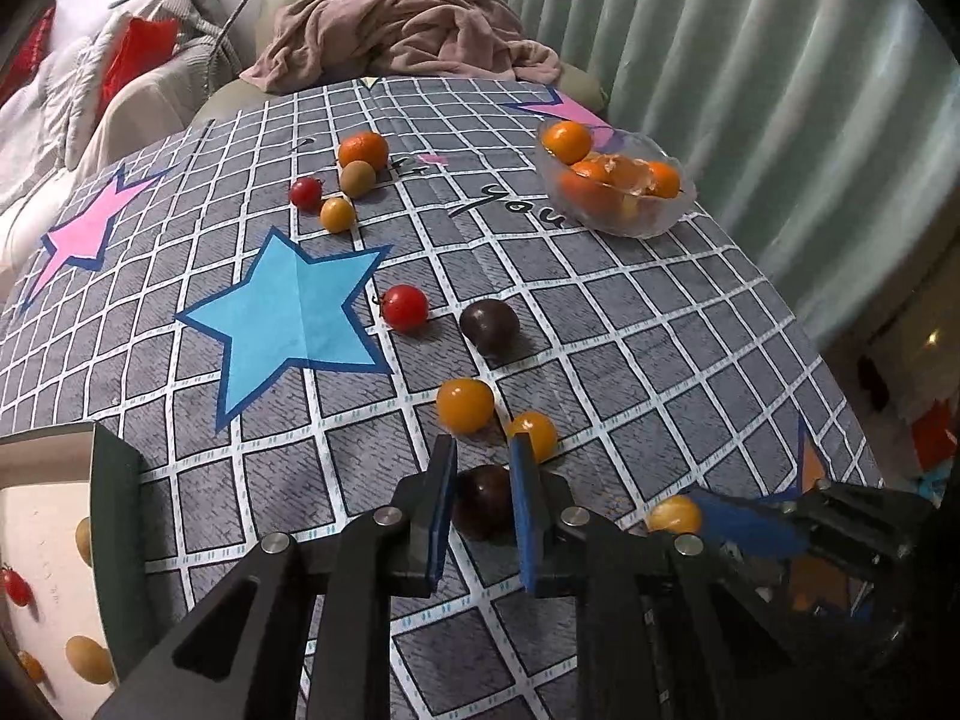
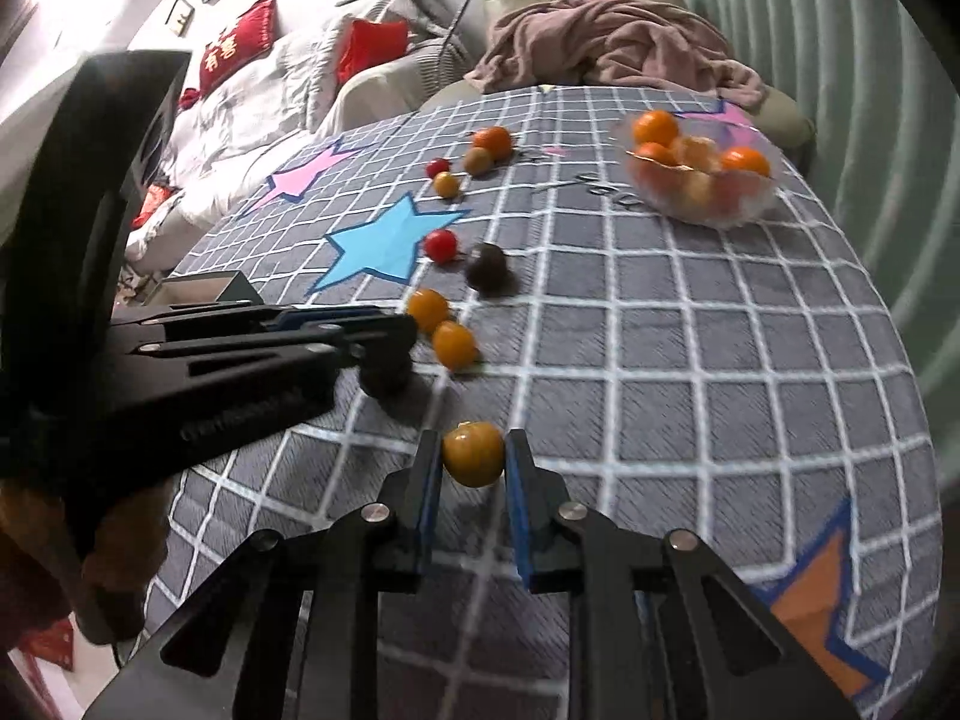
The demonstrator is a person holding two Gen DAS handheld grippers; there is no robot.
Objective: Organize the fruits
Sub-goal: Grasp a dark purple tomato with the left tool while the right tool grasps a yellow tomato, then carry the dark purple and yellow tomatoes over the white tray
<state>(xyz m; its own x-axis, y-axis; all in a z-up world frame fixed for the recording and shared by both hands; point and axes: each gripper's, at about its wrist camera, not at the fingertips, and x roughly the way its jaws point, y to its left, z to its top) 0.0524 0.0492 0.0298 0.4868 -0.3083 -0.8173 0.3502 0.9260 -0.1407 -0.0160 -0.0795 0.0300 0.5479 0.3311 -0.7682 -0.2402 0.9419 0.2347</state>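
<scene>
My left gripper is shut on a dark purple round fruit that rests on the checked tablecloth. From the right wrist view, that gripper reaches in from the left over the same dark fruit. My right gripper is shut on a yellow-orange tomato, just above the cloth. The left wrist view has it low on the right, blue pads against the tomato. Two more yellow tomatoes lie just beyond my left fingers.
A glass bowl with oranges stands at the far right. Loose fruit lies further out: a red tomato, another dark fruit, and a cluster around an orange. A mirrored box sits near left. A curtain hangs right.
</scene>
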